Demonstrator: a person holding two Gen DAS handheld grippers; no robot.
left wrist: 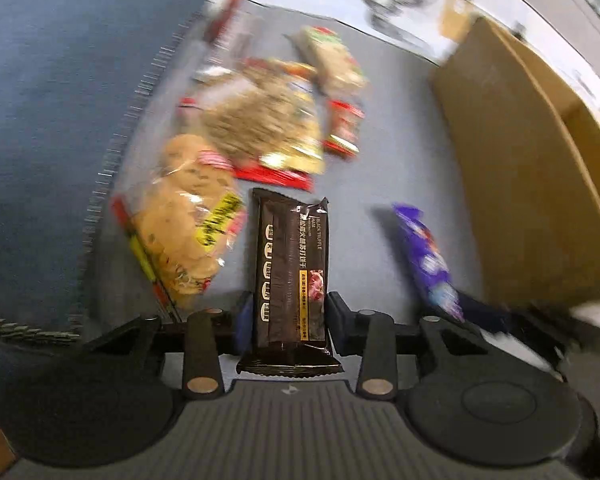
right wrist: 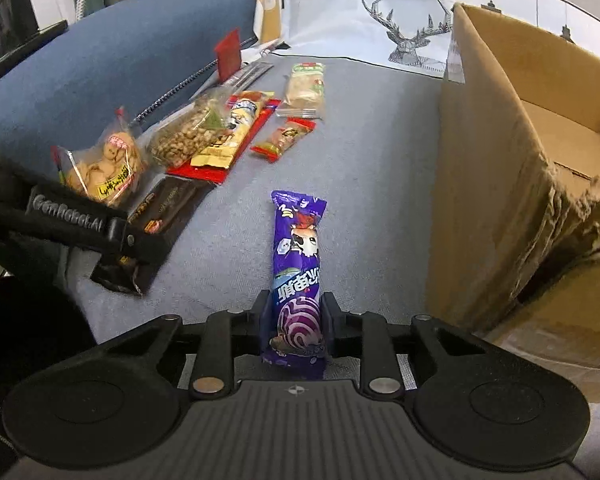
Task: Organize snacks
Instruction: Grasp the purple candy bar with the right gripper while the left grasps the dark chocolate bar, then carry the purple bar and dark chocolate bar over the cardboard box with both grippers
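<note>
The left gripper [left wrist: 288,316] is seen closed on the near end of a dark brown packet [left wrist: 290,272], both pads pressed against the wrapper's sides; the packet lies lengthwise on the grey cushion [left wrist: 380,168]. The right gripper [right wrist: 295,320] is likewise clamped on the near end of a purple packet [right wrist: 298,256], which points away along the cushion. The purple packet sits right of the brown one, with bare cushion between them. Left of the brown packet, a clear cookie bag [right wrist: 104,168] is noted near the blue sofa back [right wrist: 100,64]. Further off, a peanut bag [right wrist: 184,136], a yellow packet [right wrist: 228,136], a small red packet [right wrist: 282,138] and a pale cracker packet [right wrist: 305,86] are spread. An open cardboard box [right wrist: 496,184] stands at the right, beside the purple packet.
</note>
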